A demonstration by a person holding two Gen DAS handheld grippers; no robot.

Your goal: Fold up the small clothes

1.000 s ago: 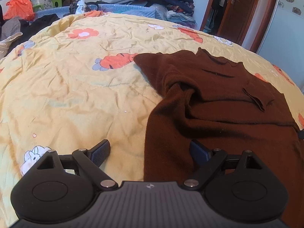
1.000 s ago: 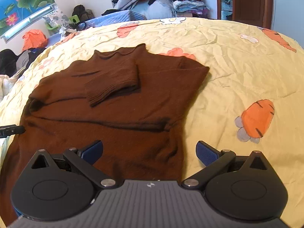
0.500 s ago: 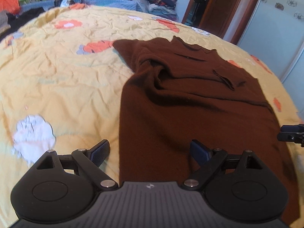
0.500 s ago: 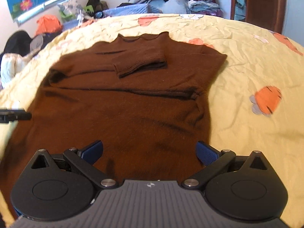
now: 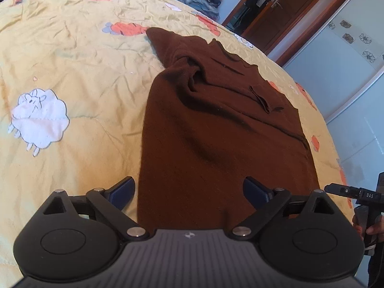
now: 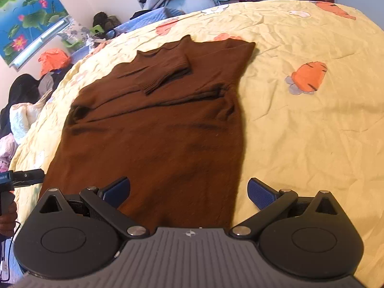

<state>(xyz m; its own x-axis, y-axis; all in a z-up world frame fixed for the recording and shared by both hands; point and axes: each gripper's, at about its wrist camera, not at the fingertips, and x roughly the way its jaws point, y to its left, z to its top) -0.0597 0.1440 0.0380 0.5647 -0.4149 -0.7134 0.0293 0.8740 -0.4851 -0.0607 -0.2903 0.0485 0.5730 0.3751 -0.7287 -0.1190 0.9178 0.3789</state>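
Left wrist view first: my left tool point(image 5: 188, 188) stands wide open and holds nothing, its fingers either side of the sweater's point(image 5: 216, 129) near left edge, close to the hem. The sweater lies on the bed point(image 5: 72, 72), collar toward the far edge, hem toward me. One sleeve point(image 5: 261, 96) is already folded in across the chest; the left shoulder area is bunched in a ridge. At the right edge of this view I see my right tool point(image 5: 345, 189) beside the sweater's other edge.

Right wrist view: my right tool point(image 6: 189, 192) is also spread open and empty, over the hem near its right corner. From here the sweater point(image 6: 156, 124) reads as a narrow strip, sleeve cuff point(image 6: 165, 76) lying flat below the collar, a crease running across the middle.

I judge the sleeve folds done or nearly so; what remains is taking the hem at both corners and folding it up toward the collar, then tidying.
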